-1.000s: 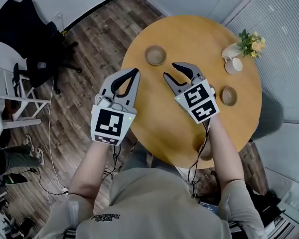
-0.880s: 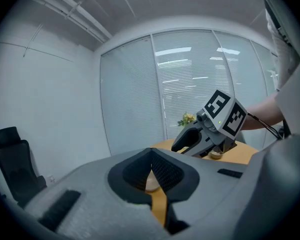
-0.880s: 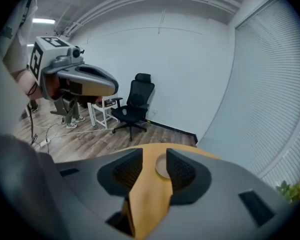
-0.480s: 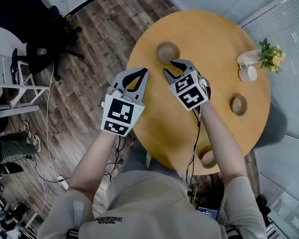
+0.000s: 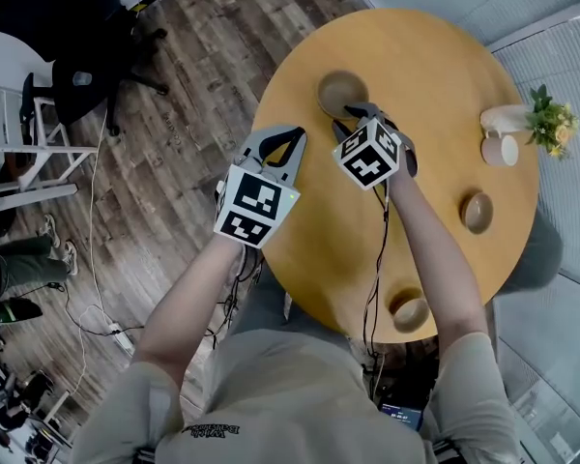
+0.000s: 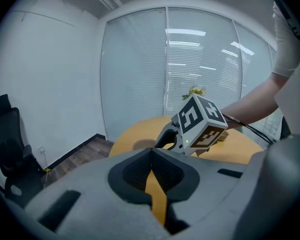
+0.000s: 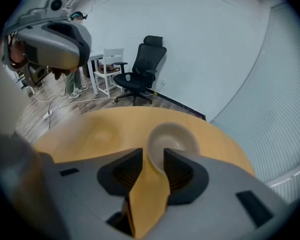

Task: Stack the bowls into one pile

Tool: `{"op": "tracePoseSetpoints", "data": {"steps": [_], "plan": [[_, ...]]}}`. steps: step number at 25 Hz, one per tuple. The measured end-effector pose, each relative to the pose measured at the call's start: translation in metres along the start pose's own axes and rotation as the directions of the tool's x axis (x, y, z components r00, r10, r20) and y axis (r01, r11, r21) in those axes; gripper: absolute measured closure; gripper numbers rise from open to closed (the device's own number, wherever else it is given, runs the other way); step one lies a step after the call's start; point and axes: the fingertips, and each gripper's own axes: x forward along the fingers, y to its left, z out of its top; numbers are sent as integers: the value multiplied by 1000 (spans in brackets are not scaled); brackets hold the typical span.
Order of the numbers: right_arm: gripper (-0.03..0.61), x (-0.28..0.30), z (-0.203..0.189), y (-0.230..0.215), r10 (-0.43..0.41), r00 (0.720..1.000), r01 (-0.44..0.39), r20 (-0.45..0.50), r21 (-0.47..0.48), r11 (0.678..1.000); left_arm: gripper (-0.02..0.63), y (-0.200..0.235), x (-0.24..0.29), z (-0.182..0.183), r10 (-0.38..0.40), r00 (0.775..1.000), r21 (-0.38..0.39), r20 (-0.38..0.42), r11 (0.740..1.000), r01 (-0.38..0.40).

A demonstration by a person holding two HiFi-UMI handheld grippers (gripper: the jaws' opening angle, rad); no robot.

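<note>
The right gripper (image 7: 153, 153) has its fingers apart; a bowl's (image 7: 179, 134) near rim sits between them. The left gripper's (image 6: 151, 154) fingers meet on nothing; the surface (image 6: 135, 134) lies beyond them.

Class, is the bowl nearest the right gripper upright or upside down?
Upright: the bowl shows its hollow facing up, sitting flat on the table.

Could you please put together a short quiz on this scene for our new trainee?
1. How many bowls stand on the table?
2. True or false: the left gripper holds a bowl.
3. The right gripper is lined up with which thing? A) the far bowl B) the cup C) the flower vase

Key:
1. Three: the far bowl, the side bowl and the near bowl.
2. False; its jaws are together, empty.
3. A; its jaws stand apart at that bowl's rim.
</note>
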Motion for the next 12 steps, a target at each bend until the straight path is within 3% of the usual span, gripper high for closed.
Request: {"op": "tracePoseSetpoints", "data": {"steps": [9, 12], "plan": [[448, 28, -8, 7, -25, 999, 22, -38, -90, 996, 594, 2, 15, -24, -5, 999, -39, -49, 999, 3], [520, 31, -7, 8, -24, 999, 22, -35, -69, 997, 594, 4, 13, -28, 7, 999, -50, -49, 999, -9]]}}
